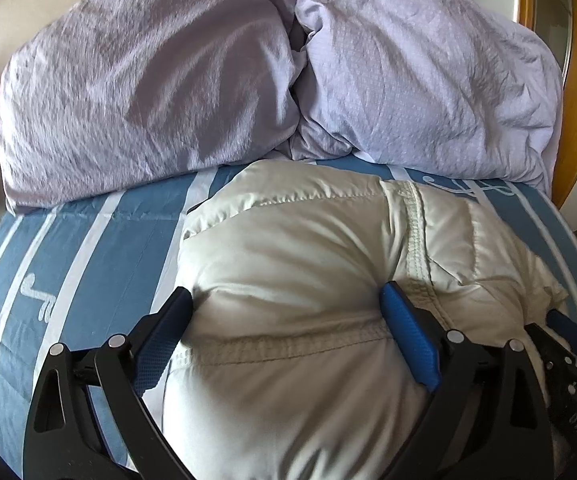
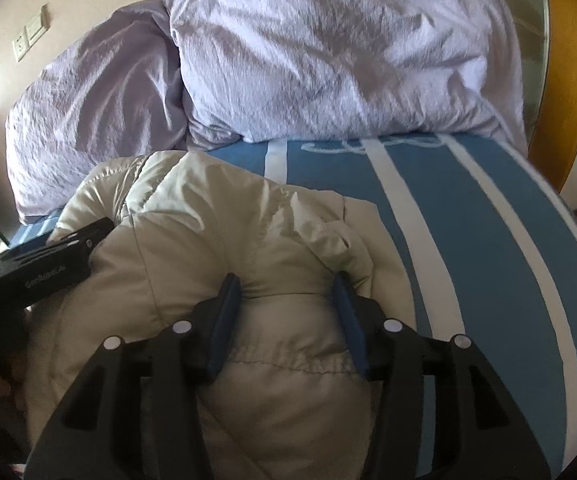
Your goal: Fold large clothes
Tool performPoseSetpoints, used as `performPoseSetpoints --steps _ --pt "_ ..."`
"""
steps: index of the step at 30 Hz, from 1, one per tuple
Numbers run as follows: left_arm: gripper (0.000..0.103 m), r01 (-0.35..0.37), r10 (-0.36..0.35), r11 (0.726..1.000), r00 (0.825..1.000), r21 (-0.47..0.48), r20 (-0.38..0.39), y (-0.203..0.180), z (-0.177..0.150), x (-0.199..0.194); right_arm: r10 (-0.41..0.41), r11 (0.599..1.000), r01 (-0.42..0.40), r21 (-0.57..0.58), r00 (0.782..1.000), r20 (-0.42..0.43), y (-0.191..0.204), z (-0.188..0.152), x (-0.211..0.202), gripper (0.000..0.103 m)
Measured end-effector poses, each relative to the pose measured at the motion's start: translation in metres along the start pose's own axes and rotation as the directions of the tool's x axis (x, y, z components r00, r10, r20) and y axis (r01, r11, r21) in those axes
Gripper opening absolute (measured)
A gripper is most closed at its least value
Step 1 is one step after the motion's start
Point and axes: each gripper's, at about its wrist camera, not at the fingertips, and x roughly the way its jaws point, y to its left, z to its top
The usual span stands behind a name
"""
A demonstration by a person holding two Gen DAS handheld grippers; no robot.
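On the bed's blue striped sheet [image 1: 88, 240], near its front edge, I see the pale puffy jacket [image 1: 288, 260] bunched up. My left gripper [image 1: 284, 300] stands wide, its pads pressing into the padding on both sides. My right gripper [image 2: 288, 284] is parted around a fold; whether it grips, I cannot tell. Lilac pillows [image 2: 328, 52] lie at the head.
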Motion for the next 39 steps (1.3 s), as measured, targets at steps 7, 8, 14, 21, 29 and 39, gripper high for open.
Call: performPoseSetpoints --steps 7,8,14,21,29,39 --pt "0.094 0.121 -0.125 0.987 0.991 -0.105 -0.039 0.046 -0.004 -0.037 0.129 0.981 -0.116 0.159 0.989 -0.075 -0.046 0.029 -0.025 0.093" --pt "0.094 0.134 -0.141 0.985 0.989 -0.106 -0.054 0.055 -0.007 -0.04 0.157 0.974 -0.137 0.182 0.983 -0.097 -0.052 0.03 -0.023 0.094" --pt "0.094 0.199 -0.225 0.965 0.963 -0.169 -0.146 0.085 -0.023 -0.035 0.295 0.931 -0.222 0.291 0.925 -0.24 -0.072 0.029 0.011 0.098" --pt "0.096 0.296 -0.364 0.904 0.912 -0.31 -0.191 0.097 -0.032 -0.016 0.398 0.89 -0.279 0.36 0.862 -0.313 -0.072 0.024 0.047 0.101" --pt "0.102 0.382 -0.52 0.784 0.835 -0.49 -0.18 0.104 -0.043 0.011 0.435 0.876 -0.299 0.378 0.829 -0.351 -0.069 0.018 0.075 0.101" --pt "0.099 0.437 -0.629 0.663 0.765 -0.608 -0.136 0.102 -0.048 0.028 0.552 0.81 -0.402 0.427 0.767 -0.327 -0.073 0.012 0.094 0.101"
